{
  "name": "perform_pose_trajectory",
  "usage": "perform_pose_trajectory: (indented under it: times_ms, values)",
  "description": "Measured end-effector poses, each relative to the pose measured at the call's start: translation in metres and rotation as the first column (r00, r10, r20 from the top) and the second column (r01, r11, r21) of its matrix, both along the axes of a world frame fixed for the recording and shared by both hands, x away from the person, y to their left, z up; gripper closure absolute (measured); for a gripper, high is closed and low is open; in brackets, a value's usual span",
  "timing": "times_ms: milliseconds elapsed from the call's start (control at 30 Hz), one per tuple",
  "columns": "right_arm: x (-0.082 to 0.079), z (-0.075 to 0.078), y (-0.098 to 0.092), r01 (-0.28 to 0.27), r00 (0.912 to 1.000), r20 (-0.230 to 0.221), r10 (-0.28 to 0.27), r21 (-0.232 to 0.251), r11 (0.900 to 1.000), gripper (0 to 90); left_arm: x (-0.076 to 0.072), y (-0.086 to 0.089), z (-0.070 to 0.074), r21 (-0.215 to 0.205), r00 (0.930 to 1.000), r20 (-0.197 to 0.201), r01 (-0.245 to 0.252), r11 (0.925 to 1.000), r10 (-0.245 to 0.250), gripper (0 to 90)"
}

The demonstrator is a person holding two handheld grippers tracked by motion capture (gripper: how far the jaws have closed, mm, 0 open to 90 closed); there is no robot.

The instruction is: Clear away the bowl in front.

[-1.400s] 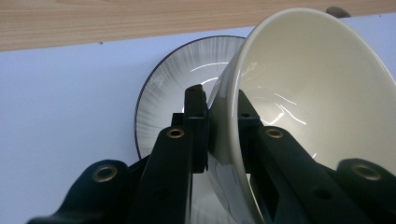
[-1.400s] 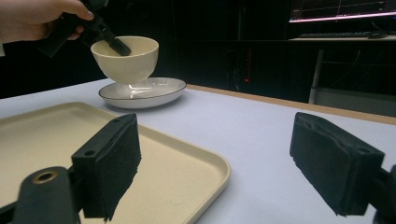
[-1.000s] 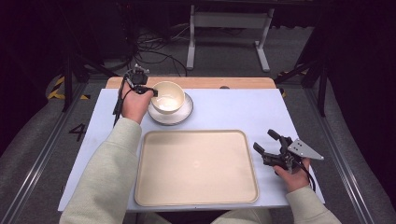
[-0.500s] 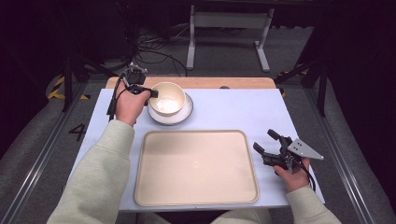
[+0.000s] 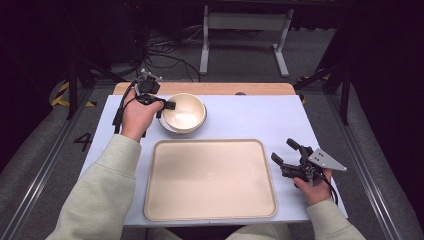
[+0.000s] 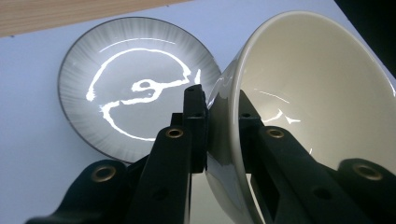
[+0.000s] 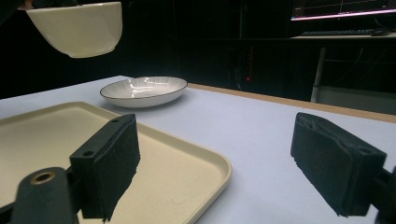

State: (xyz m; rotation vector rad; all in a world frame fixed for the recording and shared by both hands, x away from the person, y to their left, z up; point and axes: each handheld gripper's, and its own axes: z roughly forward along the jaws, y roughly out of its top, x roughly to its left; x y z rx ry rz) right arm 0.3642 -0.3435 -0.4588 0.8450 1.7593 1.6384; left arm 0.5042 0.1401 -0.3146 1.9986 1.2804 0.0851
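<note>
Beige rectangular plastic tray (image 5: 210, 180) sits empty between the grippers, table (image 5: 260, 120) bare around it. Glossy cream ceramic bowl (image 6: 308, 98), a second ago resting on the grey-rimmed ribbed saucer (image 6: 135, 79), now hangs clear above it, rim clamped between the left gripper (image 6: 223, 119) jaws; likely heading for the tray. Right gripper (image 7: 215, 158) idles beside the tray, jaws wide apart, holding nothing.

Tabletop (image 5: 260, 117) pale blue-white with bare wood strip along far edge, cream tray (image 5: 210, 177) flat on near-centre portion, striped grey plate (image 7: 144, 91) resting beyond tray's far-left corner, remaining surface smooth, matte.
</note>
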Motion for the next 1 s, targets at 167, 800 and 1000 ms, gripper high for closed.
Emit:
perform_pose_trajectory:
  times_ms: [167,800,1000]
  values:
    - [0.0,0.0,0.0,-0.002,1.0,0.001,0.002,0.002,1.0,15.4,-0.008,-0.008,0.004,0.0,0.9993,0.002,0.038,0.9993,-0.038,81.2]
    - [0.0,0.0,0.0,0.001,1.0,-0.001,-0.001,0.002,1.0,15.4,-0.041,-0.039,0.013,0.013,0.979,0.017,0.203,0.9791,-0.203,80.9]
    - [0.0,0.0,0.0,0.0,1.0,0.0,0.0,0.0,1.0,15.4,-0.049,-0.048,0.014,0.02,0.9686,0.02,0.247,0.9687,-0.248,80.9]
